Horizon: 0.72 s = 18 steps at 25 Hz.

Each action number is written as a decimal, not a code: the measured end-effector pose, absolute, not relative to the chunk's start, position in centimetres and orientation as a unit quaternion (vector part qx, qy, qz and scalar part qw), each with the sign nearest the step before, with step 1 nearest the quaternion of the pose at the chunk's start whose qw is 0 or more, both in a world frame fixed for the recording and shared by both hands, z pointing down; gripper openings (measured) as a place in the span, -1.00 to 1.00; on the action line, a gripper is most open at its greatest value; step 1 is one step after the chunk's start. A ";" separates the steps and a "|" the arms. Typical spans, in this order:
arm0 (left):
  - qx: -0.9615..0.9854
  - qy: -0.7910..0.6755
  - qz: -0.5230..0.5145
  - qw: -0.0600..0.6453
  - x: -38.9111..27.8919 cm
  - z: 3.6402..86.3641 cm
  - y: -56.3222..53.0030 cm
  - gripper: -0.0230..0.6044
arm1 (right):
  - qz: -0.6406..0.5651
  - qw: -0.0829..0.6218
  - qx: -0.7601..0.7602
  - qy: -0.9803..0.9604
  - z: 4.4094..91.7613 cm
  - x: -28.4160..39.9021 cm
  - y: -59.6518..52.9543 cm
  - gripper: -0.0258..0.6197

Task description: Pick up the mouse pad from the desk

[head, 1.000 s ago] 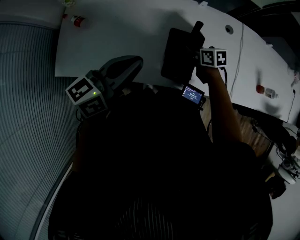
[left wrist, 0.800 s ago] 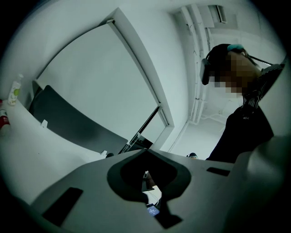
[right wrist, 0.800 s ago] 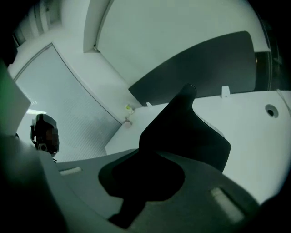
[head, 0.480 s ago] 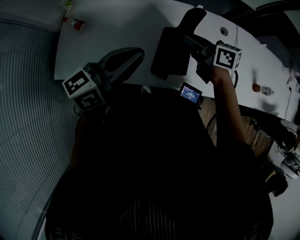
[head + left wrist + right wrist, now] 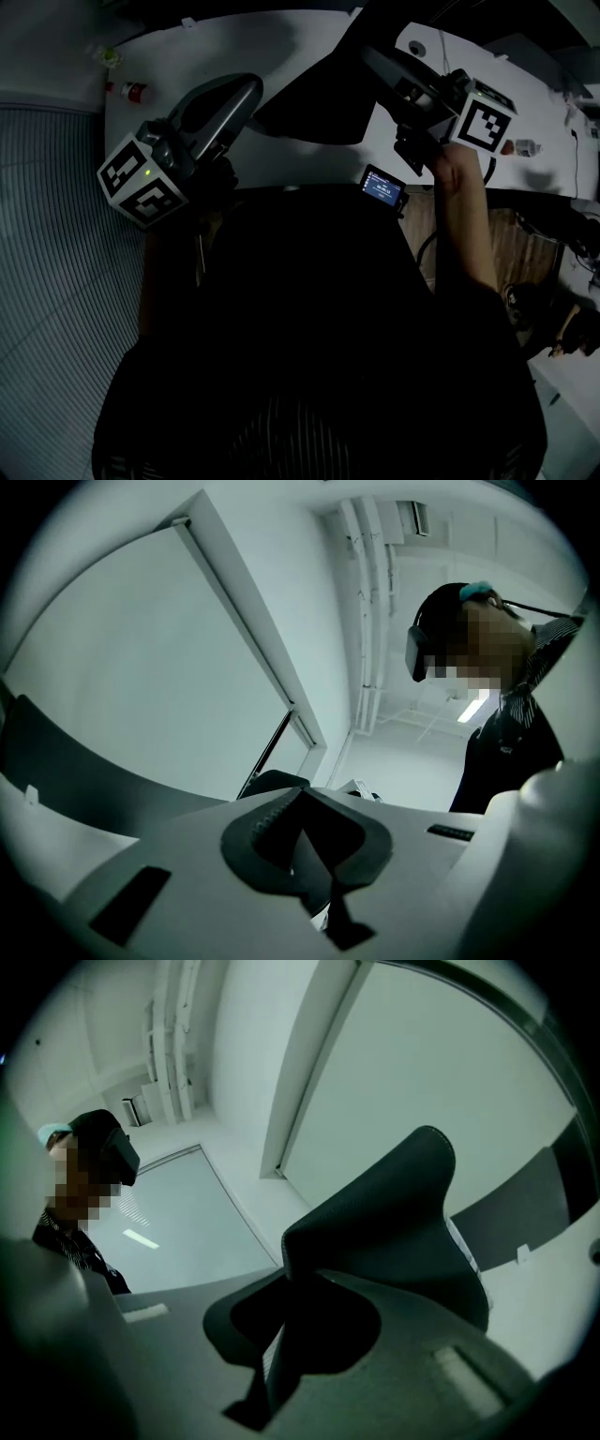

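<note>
Above the desk [image 5: 234, 47], over its middle, the black mouse pad [image 5: 319, 103] is hanging clear of the surface. The right gripper [image 5: 375, 61] has its jaws clamped tight on one edge of it, and the pad sticks up past them in that gripper's own view. The left gripper [image 5: 246, 89] sits over the desk's near-left part, jaws together, nothing in them. There's a red-capped bottle [image 5: 131, 91] at the desk's left edge.
</note>
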<state>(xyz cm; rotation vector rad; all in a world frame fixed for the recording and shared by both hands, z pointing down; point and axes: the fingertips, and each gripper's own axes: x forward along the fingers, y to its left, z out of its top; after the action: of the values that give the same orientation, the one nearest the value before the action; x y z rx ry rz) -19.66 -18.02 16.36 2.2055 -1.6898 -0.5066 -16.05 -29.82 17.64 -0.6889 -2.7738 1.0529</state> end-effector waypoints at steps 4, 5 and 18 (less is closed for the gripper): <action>0.788 -0.576 -0.170 0.135 -20.5 17.4 -20.1 -0.90 | 0.322 0.035 -0.209 -0.923 17.1 -15.5 -30.4 -0.87; 0.790 -0.576 -0.167 0.128 -20.8 17.3 -20.5 -0.90 | 0.316 0.037 -0.204 -0.926 17.0 -15.4 -30.5 -0.87; 0.817 -0.546 -0.146 0.116 -20.7 16.7 -22.6 -0.90 | 0.292 0.022 -0.169 -0.941 16.0 -14.4 -30.3 -0.87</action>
<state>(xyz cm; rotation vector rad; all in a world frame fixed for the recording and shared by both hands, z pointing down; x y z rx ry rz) -20.69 -22.57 16.71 2.3925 -1.5983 -0.4275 -14.43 -30.29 15.98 -0.5225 -2.9159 0.9035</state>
